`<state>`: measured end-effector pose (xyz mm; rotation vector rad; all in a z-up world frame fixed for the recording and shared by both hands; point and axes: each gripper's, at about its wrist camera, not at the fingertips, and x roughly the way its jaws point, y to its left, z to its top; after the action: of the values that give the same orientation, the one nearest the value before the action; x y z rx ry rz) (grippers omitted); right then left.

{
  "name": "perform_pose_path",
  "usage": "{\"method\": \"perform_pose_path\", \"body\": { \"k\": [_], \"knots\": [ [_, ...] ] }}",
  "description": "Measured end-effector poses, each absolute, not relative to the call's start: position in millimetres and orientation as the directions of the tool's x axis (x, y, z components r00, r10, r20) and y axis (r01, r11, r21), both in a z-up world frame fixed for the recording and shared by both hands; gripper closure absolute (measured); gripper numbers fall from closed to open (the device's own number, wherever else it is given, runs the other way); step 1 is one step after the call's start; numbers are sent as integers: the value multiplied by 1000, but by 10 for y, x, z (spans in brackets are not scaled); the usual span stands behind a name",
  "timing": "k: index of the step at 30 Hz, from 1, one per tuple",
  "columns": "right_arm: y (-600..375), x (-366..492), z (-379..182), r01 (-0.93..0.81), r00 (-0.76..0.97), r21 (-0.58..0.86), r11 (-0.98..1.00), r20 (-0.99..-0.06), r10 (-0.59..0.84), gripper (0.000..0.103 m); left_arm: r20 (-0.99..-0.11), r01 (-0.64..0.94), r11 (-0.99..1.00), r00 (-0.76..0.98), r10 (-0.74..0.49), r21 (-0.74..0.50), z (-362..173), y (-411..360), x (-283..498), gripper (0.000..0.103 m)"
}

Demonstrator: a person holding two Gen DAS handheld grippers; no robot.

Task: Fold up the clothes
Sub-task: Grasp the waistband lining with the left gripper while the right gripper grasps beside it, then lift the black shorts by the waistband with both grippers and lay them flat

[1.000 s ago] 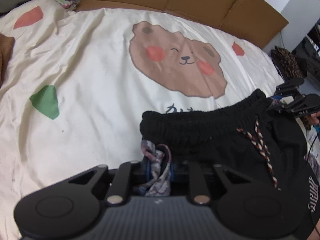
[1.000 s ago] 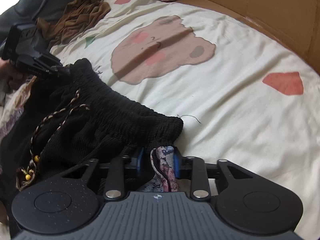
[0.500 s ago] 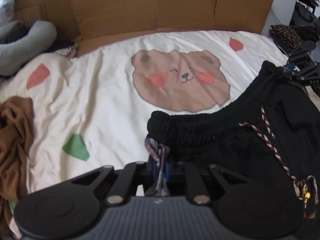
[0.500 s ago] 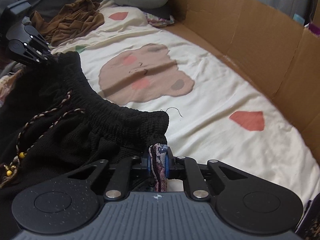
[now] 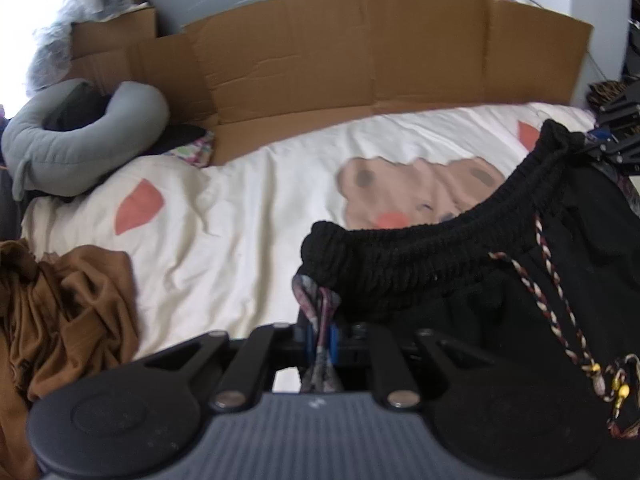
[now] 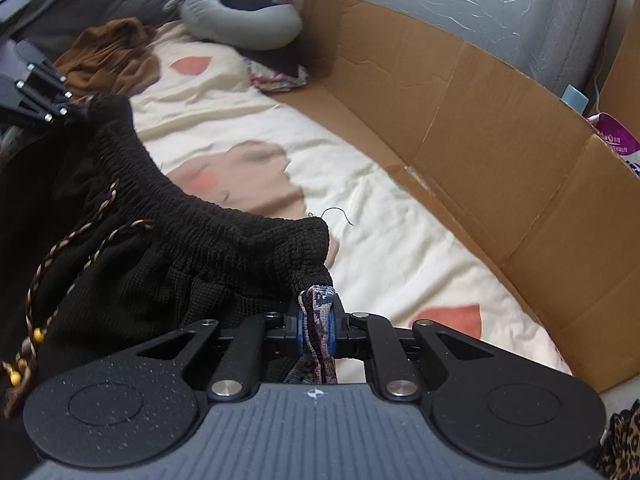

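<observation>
Black shorts (image 5: 440,264) with a ribbed elastic waistband and a braided drawstring (image 5: 560,300) hang stretched between my two grippers above the cream bear-print sheet (image 5: 240,220). My left gripper (image 5: 320,344) is shut on the patterned lining at the waistband's left corner. In the right wrist view the shorts (image 6: 180,240) run away to the left, and my right gripper (image 6: 316,332) is shut on the same patterned fabric at the right corner. Each view shows the other gripper at the waistband's far end: the right gripper (image 5: 616,140) and the left gripper (image 6: 60,108).
A crumpled brown garment (image 5: 68,312) lies at the sheet's left edge, with a grey neck pillow (image 5: 80,136) behind it. A cardboard wall (image 5: 360,52) lines the far side of the bed. Leopard-print fabric (image 6: 624,440) sits at the lower right.
Both grippers have risen with the waistband corners in their jaws, lifting the shorts' top edge off the sheet. Both views have tilted up, so the cardboard and the pillow now show.
</observation>
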<state>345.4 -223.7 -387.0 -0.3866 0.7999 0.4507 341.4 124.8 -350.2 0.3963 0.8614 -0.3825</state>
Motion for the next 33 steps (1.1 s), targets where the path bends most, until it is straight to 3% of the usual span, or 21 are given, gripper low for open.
{"method": "perform_pose_path", "body": {
  "k": [3, 33],
  "knots": [
    [-2153, 3642, -3863, -517, 624, -190, 835, -751, 216, 98, -782, 449, 872, 607, -138, 195, -3510, 1307, 3555, 95],
    [-1535, 5018, -3678, -420, 696, -324, 848, -715, 72, 99, -717, 323, 879, 696, 31, 351, -3383, 1384, 4714, 95]
  ]
}}
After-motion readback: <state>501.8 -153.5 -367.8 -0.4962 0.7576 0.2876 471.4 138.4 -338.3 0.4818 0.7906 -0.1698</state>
